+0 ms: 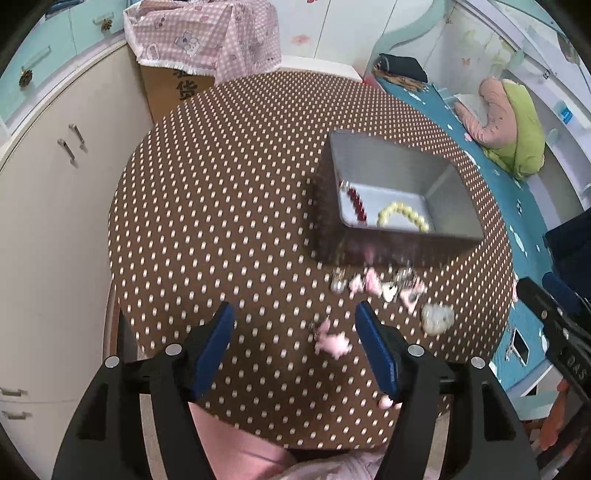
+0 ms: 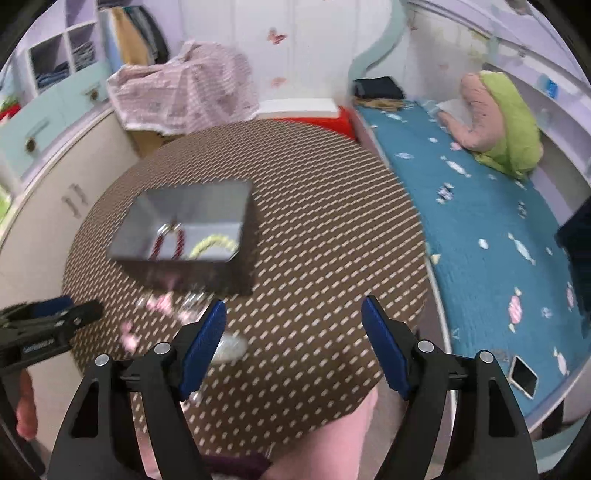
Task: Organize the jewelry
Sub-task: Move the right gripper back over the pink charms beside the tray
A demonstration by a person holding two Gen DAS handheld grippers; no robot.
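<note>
While each gripper, left point(image 1: 295, 317) and right point(image 2: 293, 314), gapes empty, one tin point(image 1: 391, 166) holds two bracelets point(image 1: 402, 216).

A cardboard box point(image 1: 173, 86), far ahead and left of the left gripper under a pink checked cloth point(image 1: 207, 33), bore large black Chinese characters; one read 货, the one above it was partly covered. White print on the other gripper's black body in each view was too blurred to read.
</note>
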